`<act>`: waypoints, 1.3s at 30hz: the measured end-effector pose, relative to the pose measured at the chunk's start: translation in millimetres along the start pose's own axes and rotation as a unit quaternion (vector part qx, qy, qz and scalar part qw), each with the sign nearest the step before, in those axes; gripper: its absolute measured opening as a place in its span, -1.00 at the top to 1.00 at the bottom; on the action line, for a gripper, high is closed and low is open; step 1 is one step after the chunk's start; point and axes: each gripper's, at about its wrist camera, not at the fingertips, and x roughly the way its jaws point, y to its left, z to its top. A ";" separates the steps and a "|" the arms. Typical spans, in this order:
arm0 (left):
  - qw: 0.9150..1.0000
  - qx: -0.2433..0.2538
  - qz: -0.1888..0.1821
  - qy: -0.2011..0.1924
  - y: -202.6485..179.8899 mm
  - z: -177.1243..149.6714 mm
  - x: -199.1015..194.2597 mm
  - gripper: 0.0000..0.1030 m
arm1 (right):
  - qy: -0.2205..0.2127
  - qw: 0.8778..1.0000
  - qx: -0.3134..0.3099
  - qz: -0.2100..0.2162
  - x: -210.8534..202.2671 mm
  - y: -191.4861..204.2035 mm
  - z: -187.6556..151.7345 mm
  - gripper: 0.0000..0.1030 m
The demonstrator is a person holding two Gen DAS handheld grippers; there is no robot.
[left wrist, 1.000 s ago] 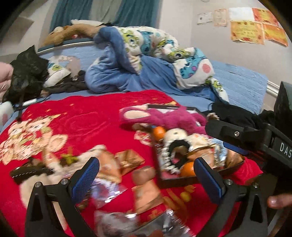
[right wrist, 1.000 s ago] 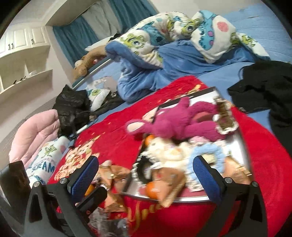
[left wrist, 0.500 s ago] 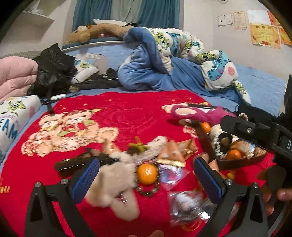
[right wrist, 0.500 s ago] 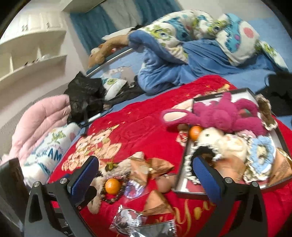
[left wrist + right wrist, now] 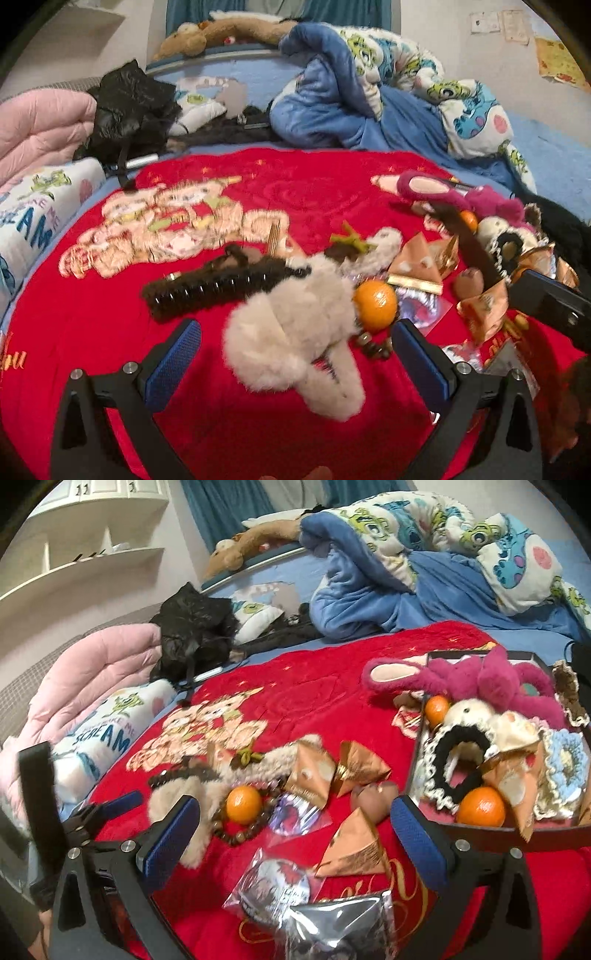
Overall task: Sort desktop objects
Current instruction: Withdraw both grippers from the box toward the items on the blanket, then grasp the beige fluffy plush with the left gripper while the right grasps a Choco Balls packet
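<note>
Above red blanket (image 5: 303, 184): left gripper (image 5: 295, 354) jaws wide around fluffy clip (image 5: 291, 339); right gripper (image 5: 295, 827) jaws wide, empty

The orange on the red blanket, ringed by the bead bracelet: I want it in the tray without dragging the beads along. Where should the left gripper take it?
Grip the orange across its widest middle, coming down from above with the left gripper open. It is round, so any side serves, but the bead bracelet circles its base and the fluffy hair clip crowds its left; only the top stays free.
</note>
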 end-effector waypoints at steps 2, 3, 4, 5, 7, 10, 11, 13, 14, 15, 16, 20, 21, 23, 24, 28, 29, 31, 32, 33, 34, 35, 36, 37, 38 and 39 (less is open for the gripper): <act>1.000 -0.004 -0.002 0.011 2.2 0.6 6.4 -1.00 | 0.013 1.000 0.000 0.010 3.5 -0.1 -4.2 -1.00; 1.000 -0.006 -0.002 0.013 3.5 1.1 8.9 -1.00 | 0.020 1.000 0.002 0.014 6.0 -1.0 -6.0 -1.00; 1.000 -0.008 0.000 0.015 4.4 1.8 10.8 -1.00 | 0.028 0.999 0.005 0.020 8.8 -2.3 -8.1 -1.00; 1.000 -0.011 0.004 0.016 5.5 2.3 12.6 -1.00 | 0.034 0.999 0.009 0.024 11.3 -4.3 -10.2 -1.00; 1.000 -0.015 0.007 0.024 6.6 3.0 17.8 -1.00 | 0.044 0.999 0.012 0.026 15.8 -6.7 -13.4 -1.00; 0.999 -0.019 0.011 0.047 7.8 1.8 29.4 -1.00 | 0.059 0.998 0.019 0.023 21.7 -11.3 -16.6 -1.00; 0.998 -0.020 0.016 0.053 8.0 0.9 33.0 -1.00 | 0.062 0.998 0.024 0.023 23.2 -13.3 -17.1 -1.00; 0.997 -0.025 0.020 0.068 9.5 -1.4 40.6 -1.00 | 0.065 0.997 0.032 0.027 24.4 -16.5 -18.0 -1.00; 0.997 -0.028 0.019 0.075 10.5 -2.3 43.8 -1.00 | 0.070 0.996 0.037 0.028 25.9 -18.7 -18.2 -1.00; 0.996 -0.035 0.017 0.084 12.7 -2.9 48.0 -1.00 | 0.073 0.996 0.042 0.028 27.7 -20.8 -18.5 -1.00; 0.995 -0.041 0.015 0.084 14.5 -3.3 49.5 -1.00 | 0.077 0.995 0.048 0.027 30.3 -23.2 -19.5 -1.00; 0.995 -0.038 0.023 0.085 11.5 -5.2 51.4 -1.00 | 0.088 0.994 0.068 0.024 39.3 -31.6 -21.1 -0.93; 0.995 -0.036 0.025 0.084 10.6 -5.8 51.4 -1.00 | 0.087 0.994 0.066 0.021 39.6 -31.4 -20.4 -0.88; 0.995 -0.038 0.024 0.084 11.2 -5.9 51.7 -1.00 | 0.089 0.994 0.063 0.013 40.7 -30.5 -20.5 -0.70; 0.995 -0.039 0.024 0.084 11.4 -6.0 51.9 -1.00 | 0.091 0.994 0.062 0.007 41.7 -30.4 -21.0 -0.61; 0.995 -0.041 0.027 0.084 12.2 -6.6 52.1 -1.00 | 0.099 0.993 0.061 -0.009 45.1 -31.6 -21.7 -0.10; 0.995 -0.039 0.030 0.083 10.4 -6.6 51.7 -1.00 | 0.103 0.993 0.063 -0.009 46.3 -32.7 -22.3 0.06; 0.996 -0.035 0.032 0.081 9.0 -7.0 50.9 -1.00 | 0.104 0.992 0.071 -0.004 46.9 -36.1 -23.4 0.09; 0.996 -0.037 0.031 0.081 9.9 -7.0 50.6 -1.00 | 0.103 0.992 0.077 0.000 46.3 -37.6 -23.5 0.10; 0.996 -0.039 0.029 0.081 10.9 -7.1 50.3 -1.00 | 0.103 0.991 0.081 0.004 45.7 -38.9 -23.6 0.10; 0.996 -0.039 0.028 0.080 11.1 -7.1 49.7 -0.96 | 0.102 0.991 0.084 0.006 45.5 -39.9 -23.7 0.10; 0.995 -0.034 0.037 0.084 9.7 -7.5 50.6 -0.84 | 0.102 0.991 0.085 0.007 45.3 -40.4 -23.7 0.10; 0.995 -0.028 0.043 0.084 7.0 -8.1 51.2 -0.79 | 0.102 0.991 0.085 0.007 45.4 -40.1 -23.6 0.10; 0.995 -0.019 0.045 0.081 3.3 -8.3 51.0 -0.73 | 0.102 0.991 0.084 0.006 45.3 -40.3 -23.8 0.10; 0.996 -0.008 0.043 0.080 -0.2 -8.2 50.1 -0.60 | 0.102 0.991 0.084 0.006 45.7 -41.0 -23.7 0.10; 0.996 -0.001 0.040 0.075 -3.7 -8.2 48.6 -0.49 | 0.102 0.991 0.083 0.006 45.7 -41.1 -23.8 0.10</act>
